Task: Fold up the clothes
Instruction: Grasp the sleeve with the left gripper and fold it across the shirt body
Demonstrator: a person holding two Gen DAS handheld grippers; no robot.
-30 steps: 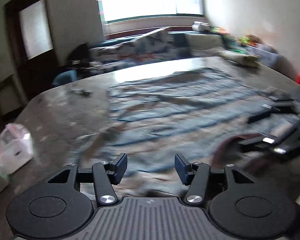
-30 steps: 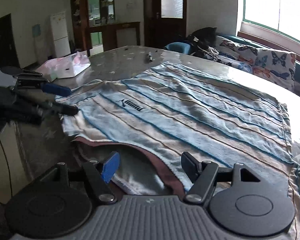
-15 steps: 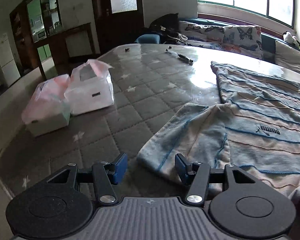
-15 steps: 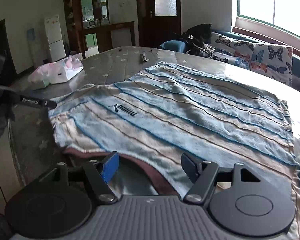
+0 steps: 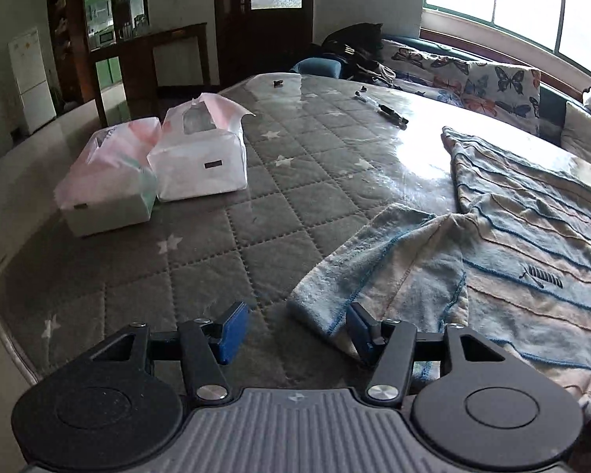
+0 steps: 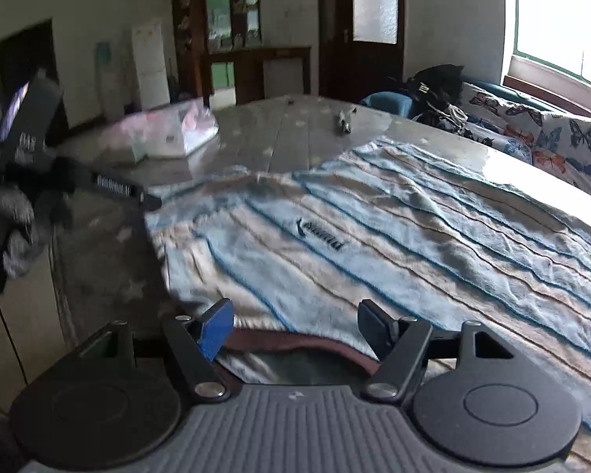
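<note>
Two tissue packs [image 5: 153,173] sit well left of the striped shirt [image 5: 532,260]; their small labels are too small to read. The shirt lies flat on the quilted table [image 5: 216,260], its dark chest logo blurred and unreadable. Left gripper [image 5: 293,333]: jaws apart, empty, at the sleeve's [image 5: 374,272] end. Right gripper [image 6: 295,329]: jaws wide, empty, over the shirt's maroon collar [image 6: 295,345].

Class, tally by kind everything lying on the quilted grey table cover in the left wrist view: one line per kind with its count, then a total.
Striped shirt: 1
Plastic-wrapped tissue packs: 2
Dark pen-like items: 2
Small dark object near the far edge: 1
Total: 6
</note>
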